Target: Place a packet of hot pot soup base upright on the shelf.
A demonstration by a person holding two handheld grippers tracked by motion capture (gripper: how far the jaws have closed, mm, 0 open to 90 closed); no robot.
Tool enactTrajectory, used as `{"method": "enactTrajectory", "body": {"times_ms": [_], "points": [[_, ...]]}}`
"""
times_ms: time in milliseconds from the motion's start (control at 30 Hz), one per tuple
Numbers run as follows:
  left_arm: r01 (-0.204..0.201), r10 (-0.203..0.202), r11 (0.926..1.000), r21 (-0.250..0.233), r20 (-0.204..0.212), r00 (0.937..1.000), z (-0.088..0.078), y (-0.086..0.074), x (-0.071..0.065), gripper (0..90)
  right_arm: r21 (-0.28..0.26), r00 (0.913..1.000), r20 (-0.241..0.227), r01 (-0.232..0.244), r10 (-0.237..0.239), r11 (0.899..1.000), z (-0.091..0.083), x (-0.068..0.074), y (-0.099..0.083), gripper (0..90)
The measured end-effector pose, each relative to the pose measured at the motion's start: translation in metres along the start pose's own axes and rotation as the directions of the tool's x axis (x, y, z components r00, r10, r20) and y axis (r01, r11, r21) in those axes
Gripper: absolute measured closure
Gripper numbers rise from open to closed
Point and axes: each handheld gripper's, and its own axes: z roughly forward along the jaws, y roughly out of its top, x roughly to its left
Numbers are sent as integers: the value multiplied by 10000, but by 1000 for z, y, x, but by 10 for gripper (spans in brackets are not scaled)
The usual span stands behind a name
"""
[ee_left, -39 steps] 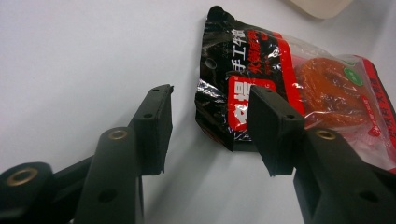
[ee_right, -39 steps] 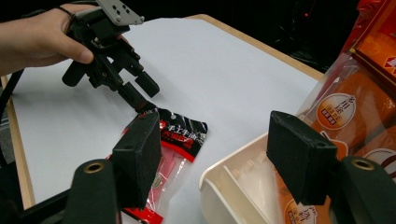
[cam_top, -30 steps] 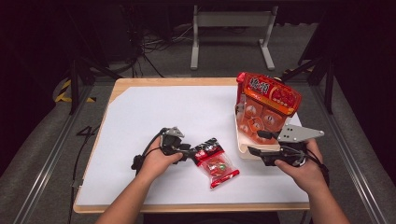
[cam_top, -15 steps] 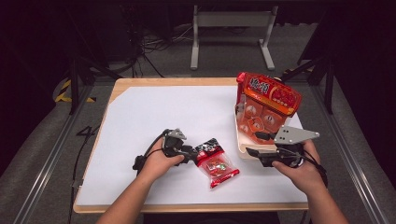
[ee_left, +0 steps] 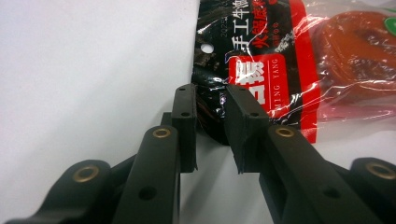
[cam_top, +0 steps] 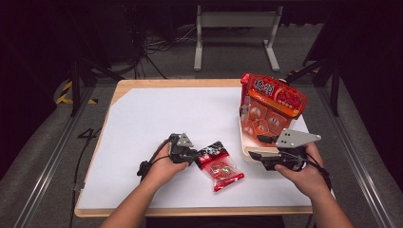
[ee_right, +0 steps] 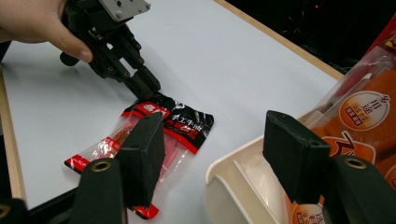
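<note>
So the small sauce packet (cam_top: 220, 165) lies flat on the white sheet (cam_top: 157, 123) covering the desk (cam_top: 128, 85), near the front edge and a bit right of the middle. It's a clear pouch with reddish stuff inside and a black-and-red header; in the left claw view you can read "MING YANG" in white on the red band under big Chinese characters, plus a hang hole in the black part. The left claw (ee_left: 210, 126) sits at that black top corner with its jaws either side of the packet's edge; they've just been closing, and there's a narrow gap left with the film between them, so I can't tell if the pads actually press on it. The right claw (ee_right: 212, 154) hovers wide open with nothing in it, right by the near corner of the cream plastic tray (ee_right: 243, 177), which sits toward the desk's right edge. Leaning in that tray is a big orange-red bag (cam_top: 273, 102) with Chinese print and round badges I can't read. Compared with a second ago, packet, tray and bag haven't shifted; only the left jaws narrowed.
</note>
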Motion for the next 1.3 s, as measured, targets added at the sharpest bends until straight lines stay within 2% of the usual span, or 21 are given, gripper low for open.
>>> {"method": "enactTrajectory", "body": {"times_ms": [100,133,167,500,567,700,733,800,833,900,1033,1100,1167,1200,1300], "points": [[16,-15,10000,10,-51,10000,0,0,-1,780,17,10000,-47,24,-24,10000,1,1,0,390],[83,-81,9999,-70,216,9997,1,0,-1,807,29,10000,-53,30,-30,10000,1,1,0,390],[80,-77,9999,-138,215,9997,1,-1,-2,868,31,10000,-61,27,-27,10000,1,1,0,392],[-97,98,9999,-94,26,9999,1,0,-5,900,149,9998,-146,95,-93,9998,6,2,-1,395],[-60,62,9999,-128,103,9999,0,1,-4,900,175,9998,-172,91,-88,9998,6,2,-1,394],[121,-98,9973,-730,310,9995,-7,2,-3,900,146,9999,-139,35,-33,9999,5,0,-2,404],[2,23,9963,-859,290,9996,-9,3,-3,900,136,9999,-143,14,-12,9999,5,0,-2,411],[18,25,9923,-1236,344,9994,-14,5,-4,900,130,9997,-208,-96,99,9999,5,0,-2,426],[18,25,9923,-1236,344,9994,-14,5,-4,900,145,9996,-241,-146,149,9998,5,0,-2,429],[-17,88,9852,-1714,408,9991,-21,8,-5,900,163,9992,-343,-209,215,9996,7,0,-2,438],[-211,312,9773,-2110,444,9985,-32,13,-10,900,123,9980,-530,-342,349,9993,10,1,0,444],[-302,434,9715,-2351,511,9978,-38,15,-12,900,86,9973,-602,-421,425,9991,11,1,1,446],[-424,609,9627,-2671,614,9963,-44,18,-15,900,39,9966,-664,-477,478,9989,12,0,1,446],[-424,609,9627,-2671,614,9963,-44,18,-15,900,39,9966,-664,-477,478,9989,12,0,1,446],[-723,1010,9469,-3132,764,9920,-54,24,-21,900,21,9956,-759,-546,546,9985,14,-1,1,445]]}}
